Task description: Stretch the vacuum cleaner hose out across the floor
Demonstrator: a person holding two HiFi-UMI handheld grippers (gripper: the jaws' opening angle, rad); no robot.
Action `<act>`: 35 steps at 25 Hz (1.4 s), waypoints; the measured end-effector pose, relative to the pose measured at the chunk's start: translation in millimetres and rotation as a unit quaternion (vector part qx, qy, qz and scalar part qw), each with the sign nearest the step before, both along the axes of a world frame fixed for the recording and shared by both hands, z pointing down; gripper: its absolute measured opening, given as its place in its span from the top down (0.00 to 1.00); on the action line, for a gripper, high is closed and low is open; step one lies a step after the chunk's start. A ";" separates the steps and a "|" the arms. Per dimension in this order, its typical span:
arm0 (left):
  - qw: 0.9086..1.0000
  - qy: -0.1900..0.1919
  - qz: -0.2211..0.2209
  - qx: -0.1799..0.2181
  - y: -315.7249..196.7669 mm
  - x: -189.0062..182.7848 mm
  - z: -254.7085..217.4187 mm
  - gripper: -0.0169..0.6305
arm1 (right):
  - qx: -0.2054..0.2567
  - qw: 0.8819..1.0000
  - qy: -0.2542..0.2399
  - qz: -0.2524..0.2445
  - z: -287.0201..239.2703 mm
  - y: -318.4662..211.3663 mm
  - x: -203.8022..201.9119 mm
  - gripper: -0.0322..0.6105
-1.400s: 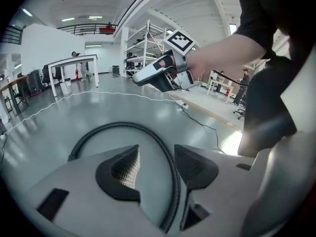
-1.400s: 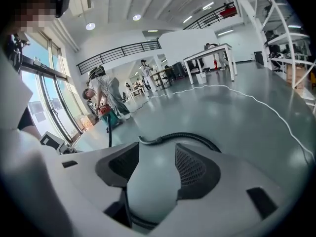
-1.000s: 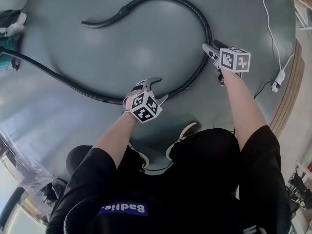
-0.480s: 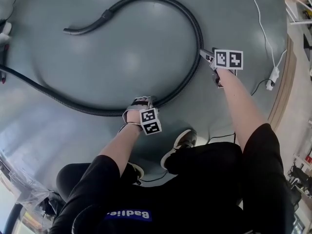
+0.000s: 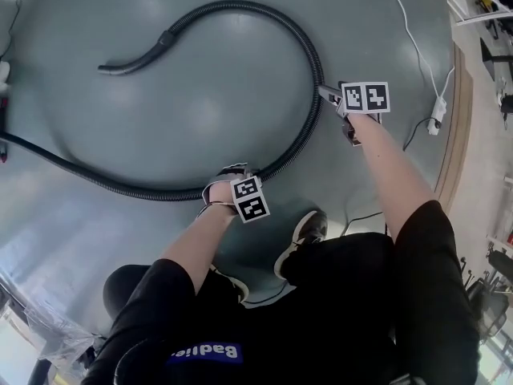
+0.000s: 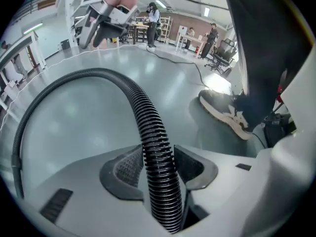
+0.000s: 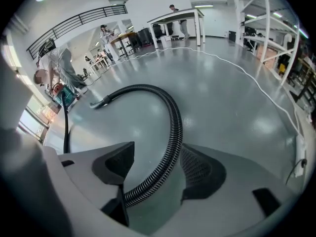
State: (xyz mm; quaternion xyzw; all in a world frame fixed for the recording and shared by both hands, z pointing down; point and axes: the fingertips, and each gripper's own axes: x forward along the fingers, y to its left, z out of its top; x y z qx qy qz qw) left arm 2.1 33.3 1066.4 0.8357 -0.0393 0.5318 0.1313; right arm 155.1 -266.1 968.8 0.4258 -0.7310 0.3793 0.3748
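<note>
Left gripper [image 5: 232, 173], low centre of the head view, points down at the grey floor [image 5: 200, 111]. Its jaws have just been closing. In its own view the ribbed black hose [image 6: 148, 122] fills the gap and both pads [image 6: 126, 164] touch it. Just to the lower right of it in the head view stands the person's shoe [image 5: 301, 233], close to the hose, with a thin dark cord [image 5: 362, 216] trailing off to the right.

Right gripper [image 5: 329, 95], right of centre, also points down. Its jaws have just been opening and stand wide, astride the hose without gripping it. In its own view the hose runs close along the right-hand pad [image 7: 197, 167], with bare floor between it and the left-hand one.

The hose lies in a large hook shape, not straight. From the left edge of the frame it runs along the floor to the left gripper and bends up to the right gripper. It then arches across the top and drops to the nozzle [image 5: 128, 62] at upper left.

Further right, a white cable [image 5: 407, 32] snakes down from the top edge to a power strip [image 5: 437, 104], near the right gripper but apart from it. Beyond it a wooden edge [image 5: 457, 135] bounds the floor. Open floor lies inside the hose's curve and toward the upper left.
</note>
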 end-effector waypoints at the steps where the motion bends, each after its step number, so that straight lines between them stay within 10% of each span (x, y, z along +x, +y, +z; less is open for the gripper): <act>1: 1.000 0.015 -0.004 -0.008 -0.6 1.4 -17.4 0.66 | -0.005 1.000 -0.004 0.018 -2.4 -0.9 5.6 0.52; 6: 0.995 0.092 -0.010 -0.041 -0.3 -14.8 -123.9 0.67 | -0.016 0.992 -0.066 0.109 -53.8 -7.7 10.7 0.52; 14: 0.989 0.145 -0.010 -0.002 -15.1 -45.1 -226.7 0.67 | -0.014 0.986 -0.109 0.122 -109.8 -32.3 -3.5 0.51; 19: 0.989 0.147 0.005 0.022 -17.4 -24.1 -220.9 0.67 | -0.067 0.964 -0.222 0.128 -69.4 -70.9 2.0 0.49; 35: 0.994 0.079 0.045 0.056 -34.6 -15.7 -168.5 0.67 | -0.174 0.911 -0.356 0.114 -25.9 -98.5 -30.4 0.65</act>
